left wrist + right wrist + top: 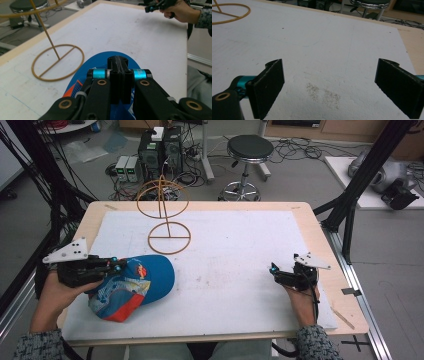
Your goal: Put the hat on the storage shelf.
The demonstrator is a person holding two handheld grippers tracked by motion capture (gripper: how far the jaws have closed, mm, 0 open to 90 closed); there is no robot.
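Two grippers are in play over the white mat [235, 270]. The left gripper [119, 265] has its jaws together, clamped on the blue cap [137, 287] at its crown; the left gripper view shows both black jaws pressed flat against each other with blue fabric [100, 61] beyond them. The cap lies at the near left of the mat, its orange-edged brim toward the near edge. The wooden hat stand [165, 217] is just beyond the cap, toward the far left: a flat ring base on the mat, an upright post, and a ring at the top. The right gripper [275, 269] rests at the near right, well apart from the cap, jaws spread wide over bare mat in the right gripper view.

Probable work in hand: lifting the cap onto the stand.

Hazards, as judged from this position:
- Thin pinch. The hold appears to take only a fold of fabric; the cap may slip out or swing when raised.
- Light stand. A cap or gripper striking the post or top ring could tip or slide it, as nothing appears to anchor it.
- Unsupported brim. With the right gripper idle, the cap may hang crooked and settle off-centre.
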